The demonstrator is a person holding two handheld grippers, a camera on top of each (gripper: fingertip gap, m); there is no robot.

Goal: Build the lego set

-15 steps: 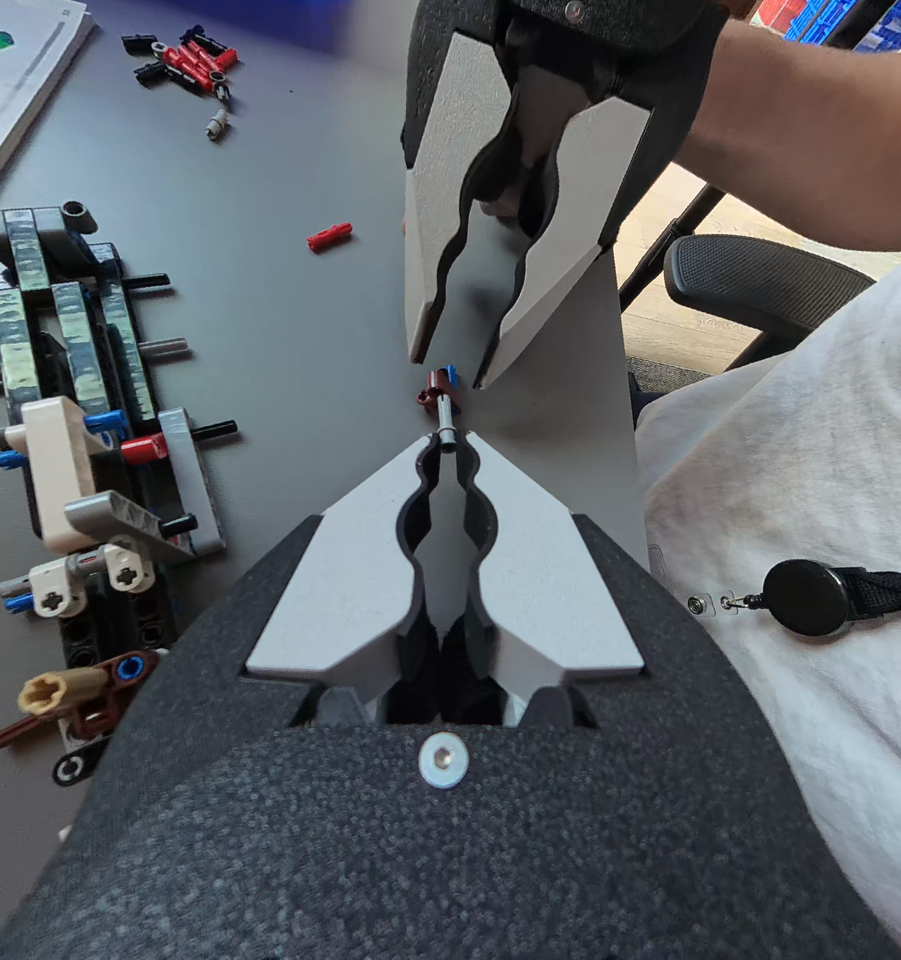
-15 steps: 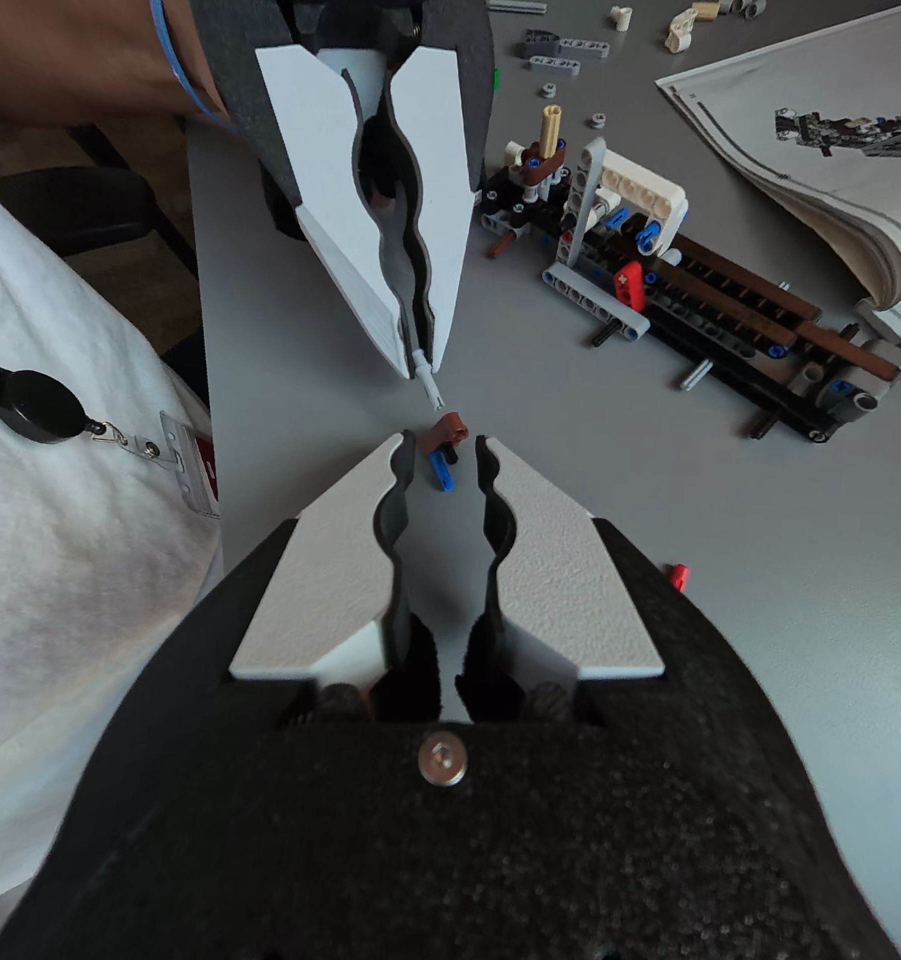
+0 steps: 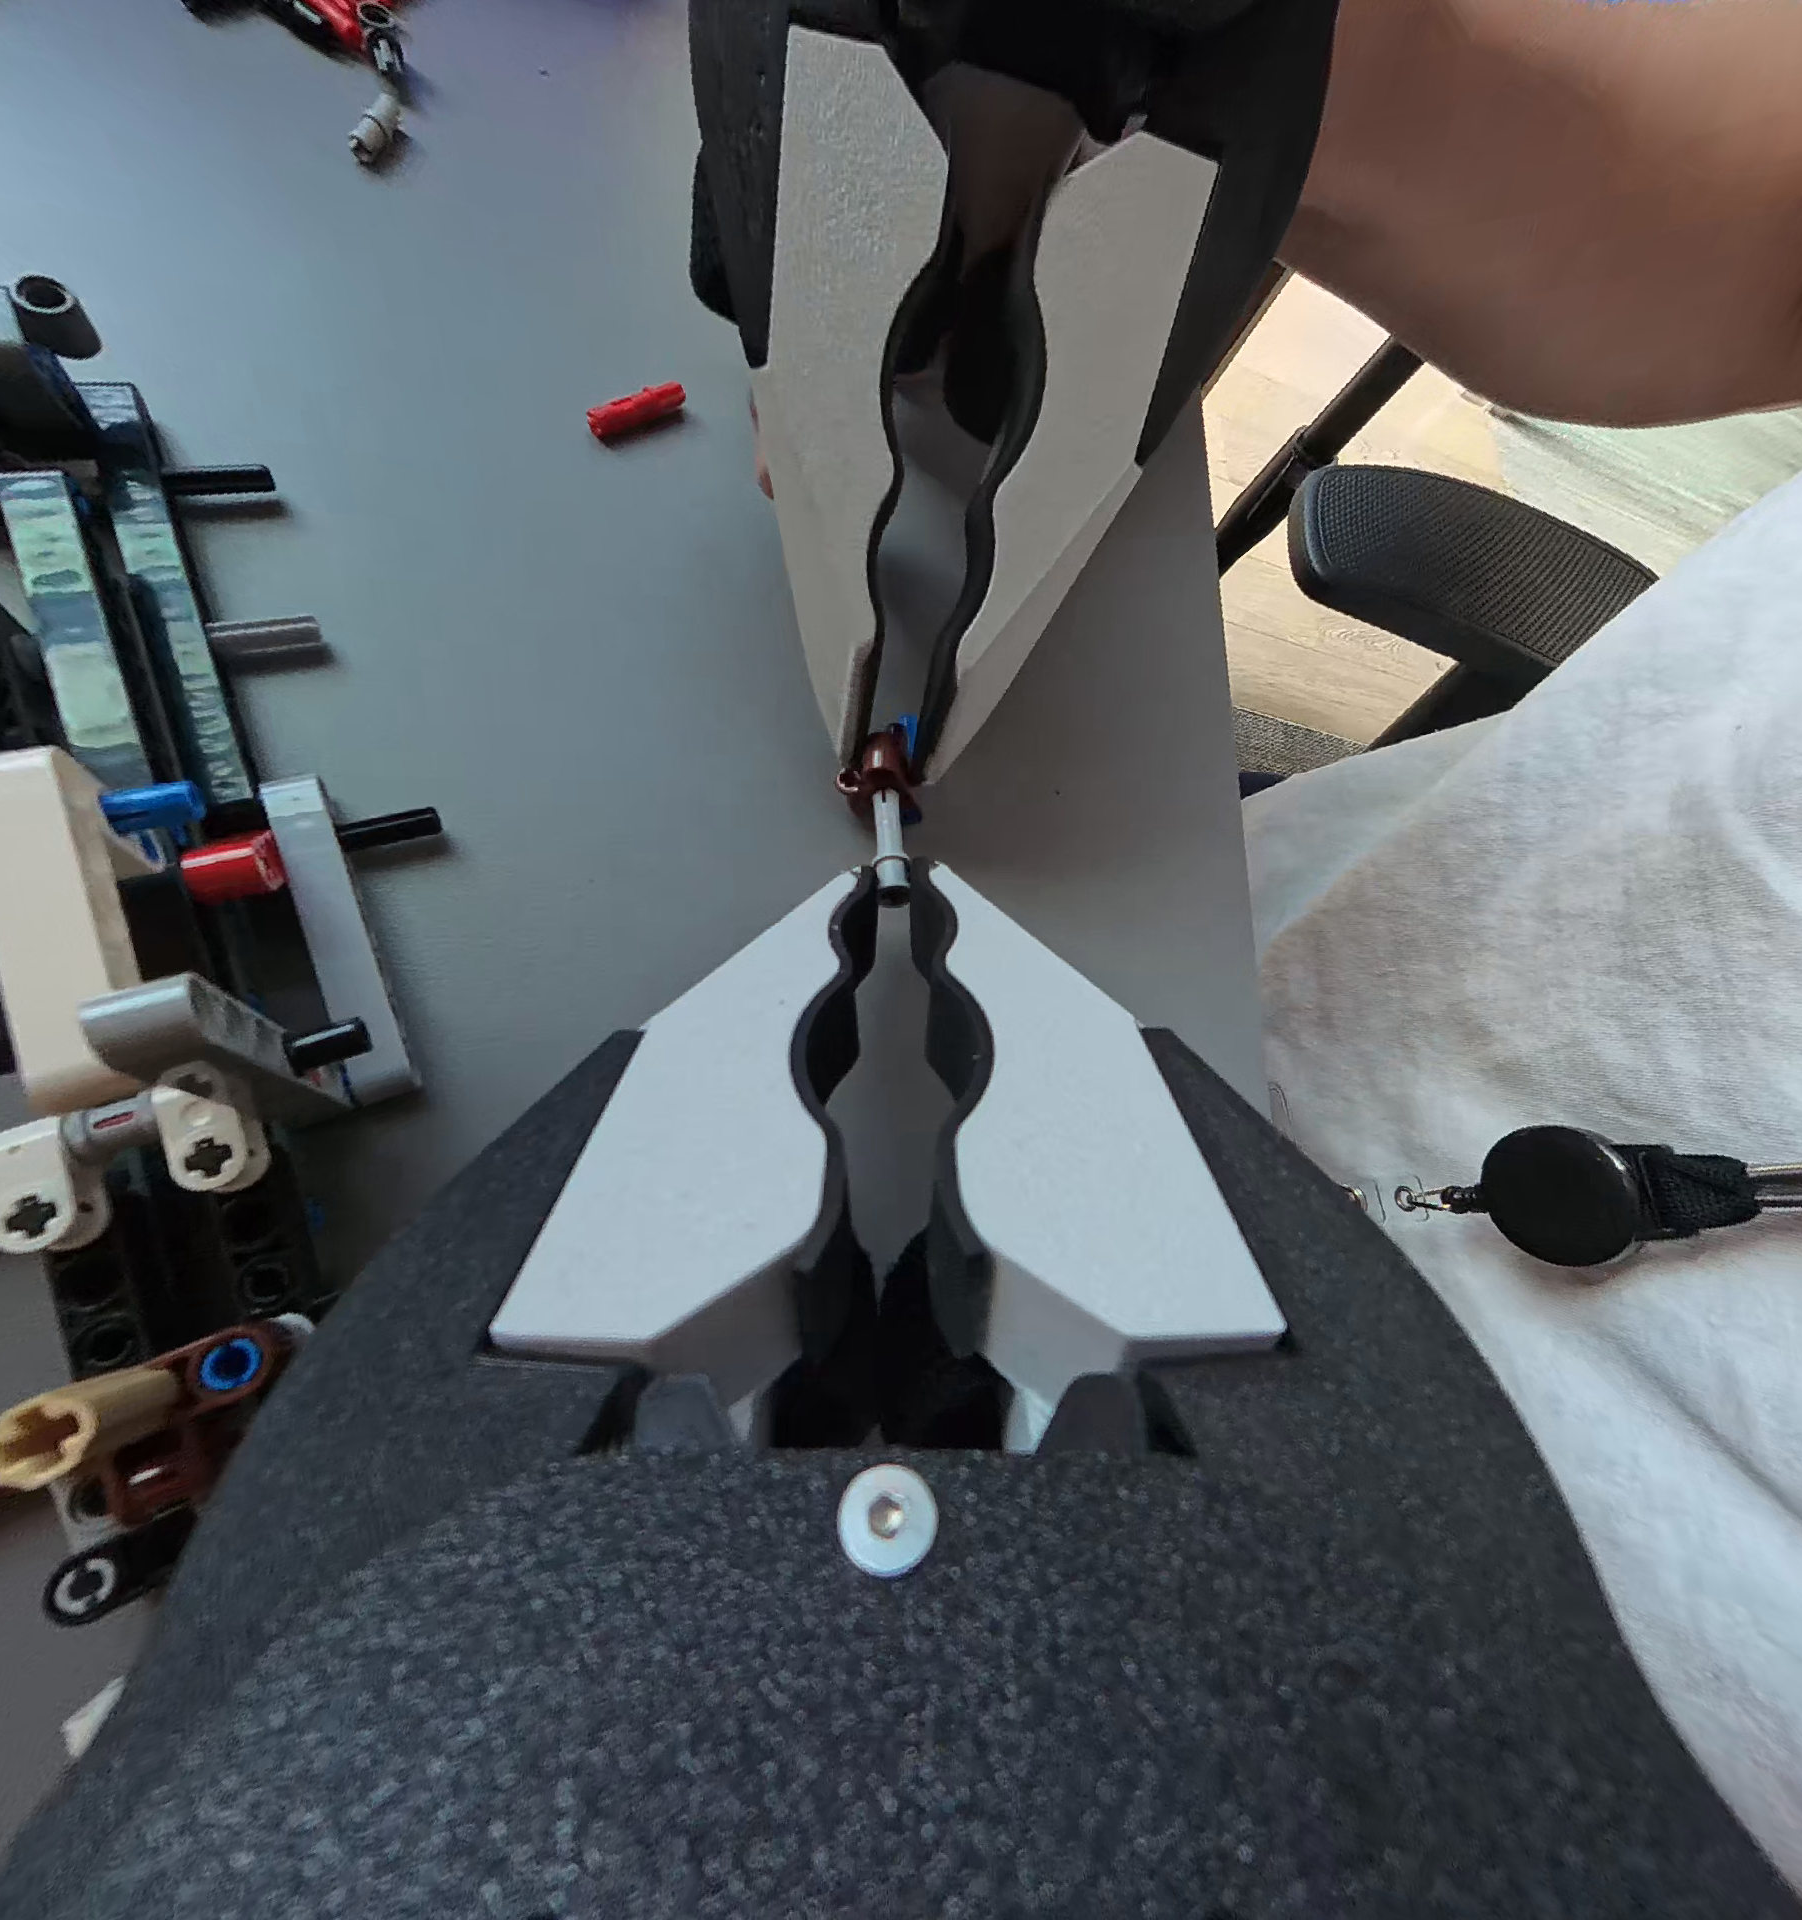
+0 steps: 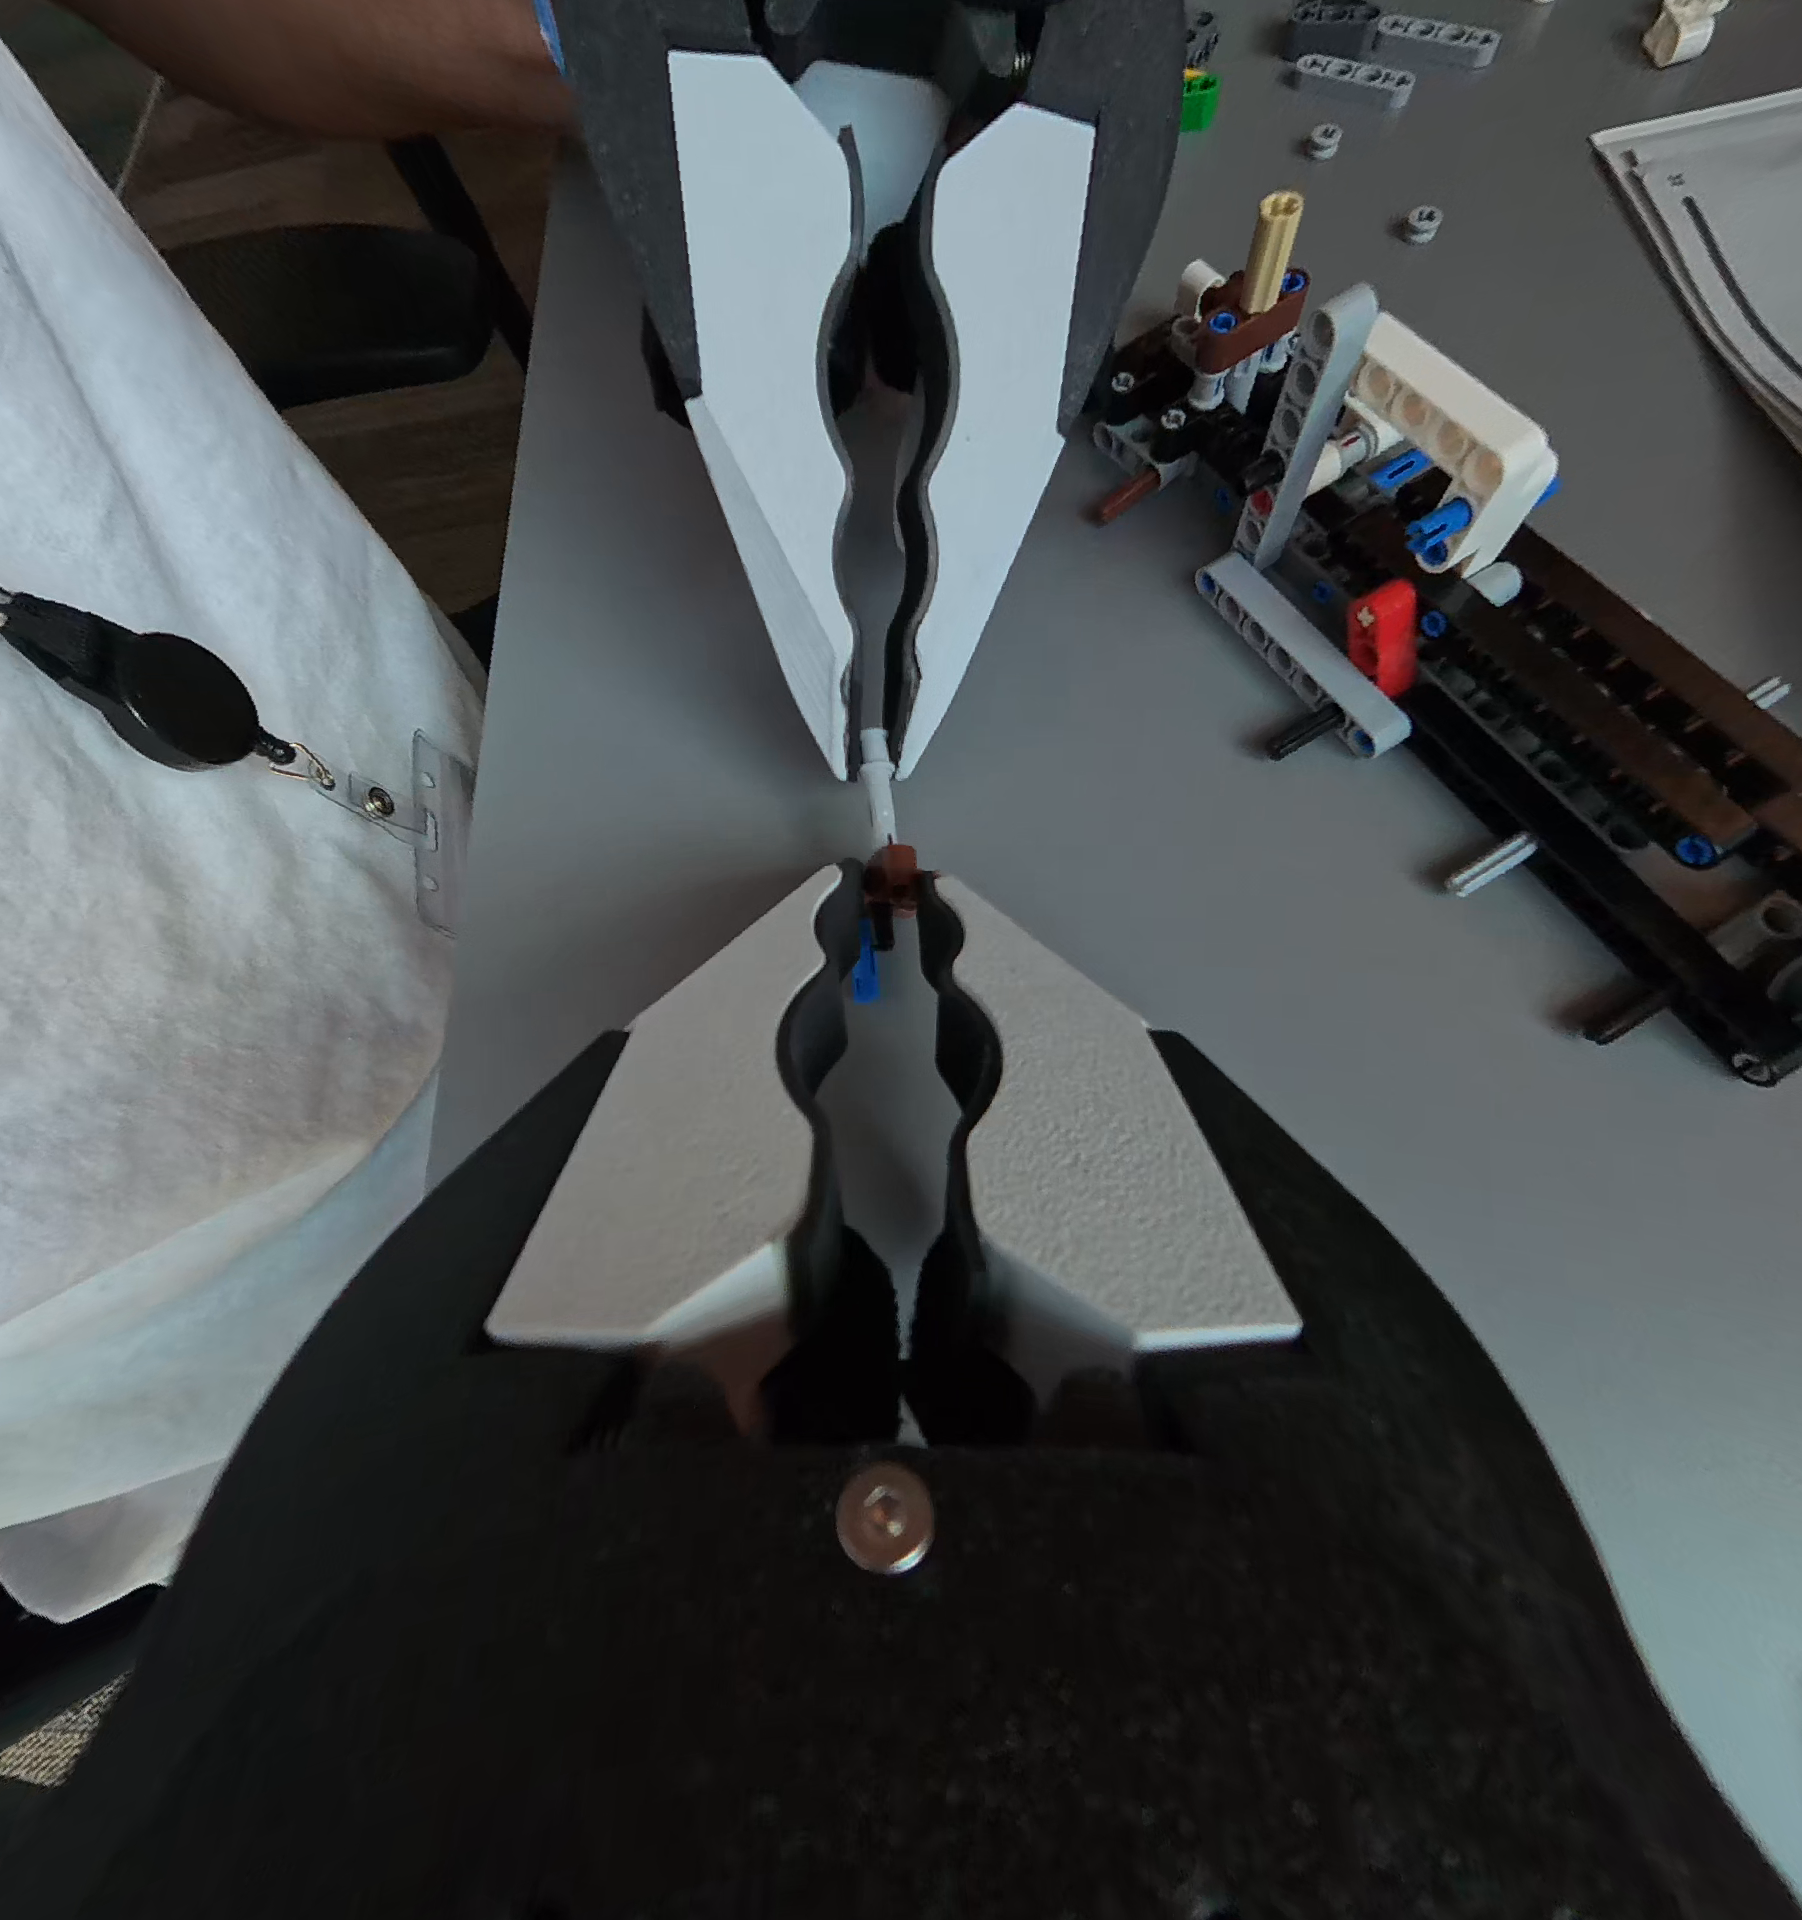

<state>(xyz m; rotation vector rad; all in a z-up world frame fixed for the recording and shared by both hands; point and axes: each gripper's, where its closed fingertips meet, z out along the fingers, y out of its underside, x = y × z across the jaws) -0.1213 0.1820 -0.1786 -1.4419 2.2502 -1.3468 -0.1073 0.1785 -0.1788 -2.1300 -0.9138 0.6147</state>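
Observation:
My left gripper [image 3: 892, 883] is shut on a small light grey pin [image 3: 889, 836], which points forward. My right gripper [image 4: 889, 881] faces it tip to tip and is shut on a small brown connector [image 4: 892, 873] with a blue pin [image 4: 866, 971] in it. The grey pin's tip [image 4: 879, 795] meets the brown connector [image 3: 879, 779] in the air above the grey table [image 3: 523, 644]. The partly built model [image 4: 1479, 582], of black, brown, grey and white beams, lies on the table to the right of my right gripper and to the left of my left gripper [image 3: 97, 831].
A loose red pin [image 3: 635, 408] lies on the table. Loose small parts [image 4: 1396, 62] lie at the far edge near an open instruction booklet [image 4: 1749, 260]. A person in a white shirt [image 3: 1603, 1039] with a badge reel sits at the table's edge. An office chair [image 3: 1448, 571] stands behind. The tips of both grippers are at nearly the same place.
The two grippers have come together. The right gripper has closed on the brown connector, and the grey pin now touches it where there was a gap before.

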